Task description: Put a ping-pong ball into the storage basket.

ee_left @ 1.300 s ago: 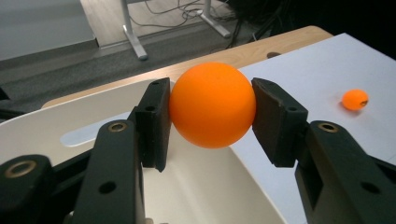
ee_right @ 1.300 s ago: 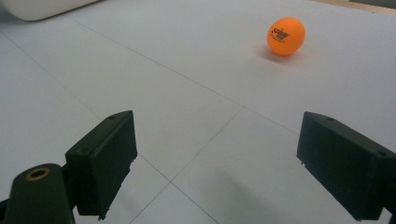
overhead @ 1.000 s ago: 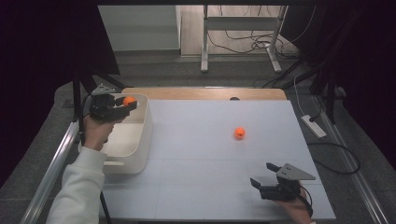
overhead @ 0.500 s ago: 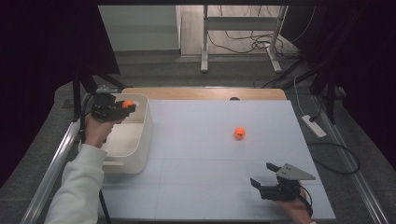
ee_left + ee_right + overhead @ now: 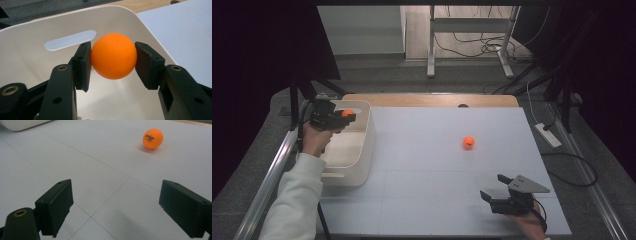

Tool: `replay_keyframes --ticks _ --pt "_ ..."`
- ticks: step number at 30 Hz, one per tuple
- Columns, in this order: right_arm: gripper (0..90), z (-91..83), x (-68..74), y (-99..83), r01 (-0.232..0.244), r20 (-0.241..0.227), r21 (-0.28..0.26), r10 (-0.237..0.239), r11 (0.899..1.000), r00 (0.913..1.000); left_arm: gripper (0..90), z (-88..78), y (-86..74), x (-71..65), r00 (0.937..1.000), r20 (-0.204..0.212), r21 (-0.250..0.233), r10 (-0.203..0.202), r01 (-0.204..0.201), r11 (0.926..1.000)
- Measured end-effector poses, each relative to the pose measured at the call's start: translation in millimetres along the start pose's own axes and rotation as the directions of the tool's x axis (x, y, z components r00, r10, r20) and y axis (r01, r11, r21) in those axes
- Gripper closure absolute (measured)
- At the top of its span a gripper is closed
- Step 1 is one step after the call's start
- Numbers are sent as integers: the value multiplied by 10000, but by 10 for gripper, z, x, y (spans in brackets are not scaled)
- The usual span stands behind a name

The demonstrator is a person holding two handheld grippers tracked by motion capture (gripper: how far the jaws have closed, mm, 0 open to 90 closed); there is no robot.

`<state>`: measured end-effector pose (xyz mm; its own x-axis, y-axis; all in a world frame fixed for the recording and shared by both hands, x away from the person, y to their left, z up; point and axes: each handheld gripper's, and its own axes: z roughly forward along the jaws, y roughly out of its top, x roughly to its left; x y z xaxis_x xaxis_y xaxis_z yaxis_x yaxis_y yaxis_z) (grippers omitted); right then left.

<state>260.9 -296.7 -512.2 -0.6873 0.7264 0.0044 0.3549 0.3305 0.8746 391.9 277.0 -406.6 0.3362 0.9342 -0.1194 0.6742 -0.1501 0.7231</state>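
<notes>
My left gripper (image 5: 343, 116) is shut on an orange ball (image 5: 347, 113), held above the far end of a white bin (image 5: 367, 145) at the table's left. In the left gripper view the ball (image 5: 113, 56) sits squeezed between both pads, over the bin's inside wall (image 5: 37, 57) with its handle slot. A second orange ball (image 5: 468, 142) lies on the white table top, right of centre. My right gripper (image 5: 492, 186) rests open near the front right edge, jaws wide with nothing between them. Ahead of it in the right gripper view (image 5: 122, 207) lies that printed ball (image 5: 152, 138).
The white table surface (image 5: 427, 165) runs between bin and right gripper. A wooden strip (image 5: 427, 100) borders the far edge. A metal rail (image 5: 272, 175) runs along the left side, and a power strip (image 5: 548, 135) lies off the right edge. The bin's corner (image 5: 20, 123) shows far off.
My left gripper with its ball has shifted slightly toward the person, over the bin. The right gripper and the loose ball have stayed put.
</notes>
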Motion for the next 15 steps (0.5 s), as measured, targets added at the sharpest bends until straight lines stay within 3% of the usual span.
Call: replay_keyframes --ticks 5,10,15 --pt "119 1 1 1 10 0 -1 -10 10000 10000 490 -3 -1 5 10000 -5 -35 -52 52 10000" --pt "119 -4 -3 1 17 21 -27 -17 10000 10000 266 -65 2 27 9994 6 -576 -351 351 9977" --pt "119 7 -8 3 -11 -9 -8 11 10000 10000 187 -105 -5 3 9987 333 -852 -381 408 9955"
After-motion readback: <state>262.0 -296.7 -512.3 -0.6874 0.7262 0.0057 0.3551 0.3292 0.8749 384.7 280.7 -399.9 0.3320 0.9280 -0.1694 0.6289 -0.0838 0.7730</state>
